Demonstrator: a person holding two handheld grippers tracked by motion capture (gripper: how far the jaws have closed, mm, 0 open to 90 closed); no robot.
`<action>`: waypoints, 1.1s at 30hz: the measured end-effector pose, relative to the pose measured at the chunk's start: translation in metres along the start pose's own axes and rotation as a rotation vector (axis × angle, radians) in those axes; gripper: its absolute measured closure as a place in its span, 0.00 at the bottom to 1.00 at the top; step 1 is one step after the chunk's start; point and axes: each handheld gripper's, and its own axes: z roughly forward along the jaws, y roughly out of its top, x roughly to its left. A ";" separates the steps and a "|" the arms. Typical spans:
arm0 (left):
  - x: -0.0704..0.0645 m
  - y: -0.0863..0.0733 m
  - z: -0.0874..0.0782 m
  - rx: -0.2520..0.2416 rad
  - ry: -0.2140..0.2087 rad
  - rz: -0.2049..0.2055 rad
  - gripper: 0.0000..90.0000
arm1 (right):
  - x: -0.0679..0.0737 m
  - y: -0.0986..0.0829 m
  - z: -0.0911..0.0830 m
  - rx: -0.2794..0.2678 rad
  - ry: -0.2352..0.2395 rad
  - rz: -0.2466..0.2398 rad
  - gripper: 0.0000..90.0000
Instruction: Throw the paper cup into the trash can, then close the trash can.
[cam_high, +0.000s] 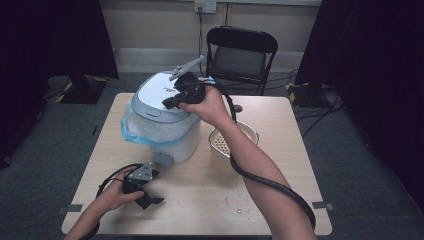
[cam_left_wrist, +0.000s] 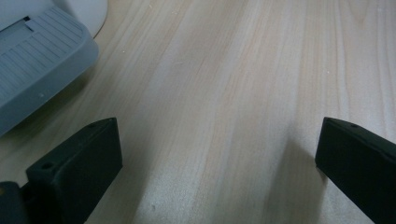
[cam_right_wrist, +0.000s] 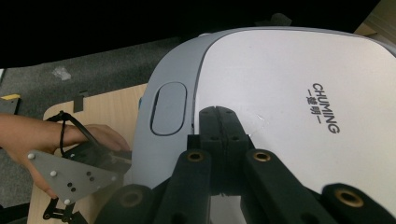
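Observation:
A white rice cooker (cam_high: 165, 135) with a grey-rimmed lid (cam_right_wrist: 280, 93) stands at the back left of the table, its lid down. My right gripper (cam_high: 167, 104) hovers at the lid top, jaws shut together with nothing between them (cam_right_wrist: 218, 115), just right of the oval lid button (cam_right_wrist: 169, 108). Whether the tips touch the lid I cannot tell. My left gripper (cam_high: 152, 201) lies low at the table's front left, jaws spread wide over bare wood (cam_left_wrist: 218, 128). A grey tab of the cooker's base (cam_left_wrist: 37, 70) sits beyond its left jaw.
A beige pot with a perforated insert (cam_high: 227, 145) stands right of the cooker. Pale blue plastic (cam_high: 132, 132) wraps the cooker's left side. A black folding chair (cam_high: 240, 52) stands behind the wooden table (cam_high: 280, 165). Crumbs (cam_high: 237, 202) lie near the front edge.

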 end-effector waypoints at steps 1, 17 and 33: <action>0.000 0.000 0.000 0.002 0.000 0.003 0.00 | 0.000 0.001 0.000 0.006 -0.002 -0.004 0.96; 0.000 0.000 0.000 -0.006 -0.006 0.002 0.00 | -0.012 -0.012 -0.035 -0.034 -0.151 0.084 0.18; 0.000 0.000 0.000 -0.005 -0.005 0.002 0.00 | 0.005 -0.066 -0.079 0.018 -0.173 0.088 0.16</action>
